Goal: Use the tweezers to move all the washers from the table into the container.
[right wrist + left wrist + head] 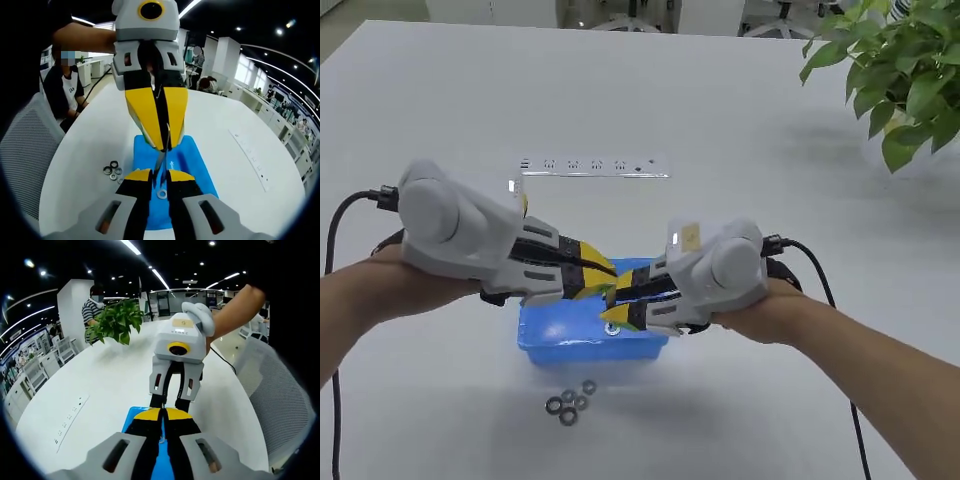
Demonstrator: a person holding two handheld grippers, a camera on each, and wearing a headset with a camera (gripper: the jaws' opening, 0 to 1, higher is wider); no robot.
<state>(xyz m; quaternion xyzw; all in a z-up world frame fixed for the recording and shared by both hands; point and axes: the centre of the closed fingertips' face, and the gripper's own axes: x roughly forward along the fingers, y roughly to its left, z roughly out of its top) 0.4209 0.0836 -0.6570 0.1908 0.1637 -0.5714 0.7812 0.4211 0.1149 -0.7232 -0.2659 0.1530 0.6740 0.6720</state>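
White round surface (pixel 620 100) carries a blue container (pixel 555 338) with a cluster of washers (pixel 570 402) lying just beside it. Left tongs (pixel 607 272) and right tongs (pixel 616 303) meet tip to tip above the container – both clenched on the thin tweezers (pixel 162 155). One washer (pixel 161 193) lies inside the container.

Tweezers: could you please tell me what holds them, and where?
Both: left gripper clamps the tweezers at the rear, right gripper nearer the tips.
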